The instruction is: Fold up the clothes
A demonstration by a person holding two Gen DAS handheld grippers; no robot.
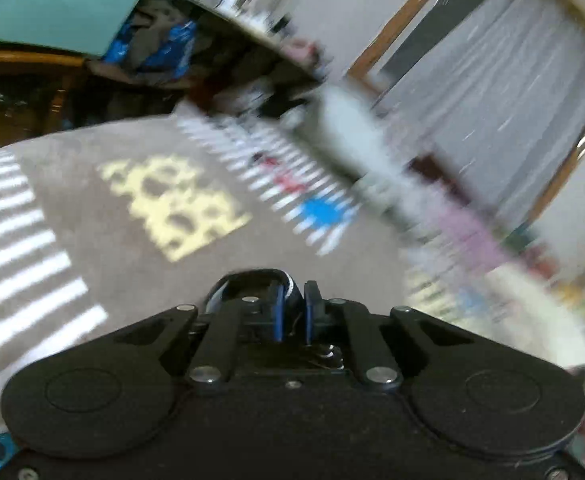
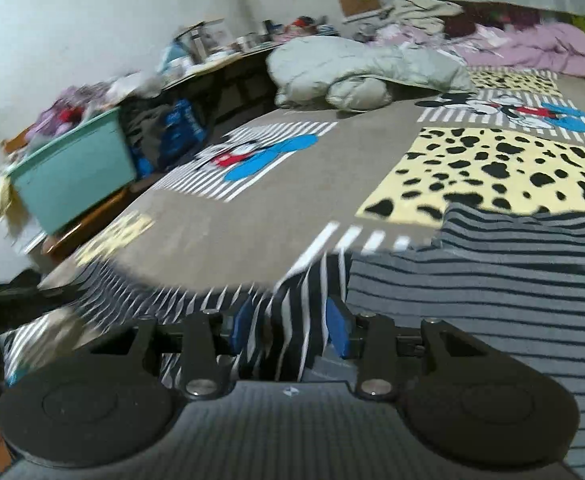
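Bedroom setting: a brown patchwork bedspread with striped, cartoon and spotted yellow panels covers the bed, with a teal bin beside it and rumpled bedding at the far side. Striped garment lies on the near part of the bed, its grey body spreading to the right in the right wrist view; its stripes run roughly across the frame, but the long axis cannot be fixed, since most of it is cut off. Right claw stands apart, with a dark-and-white striped fold bunched between the blue pads; contact on both pads is not confirmed. Left claw is together, a small dark loop pinched at its tips, identity unclear. Risk: the bunched fold may slip from a loose hold, or be dragged unevenly, skewing the fold line.
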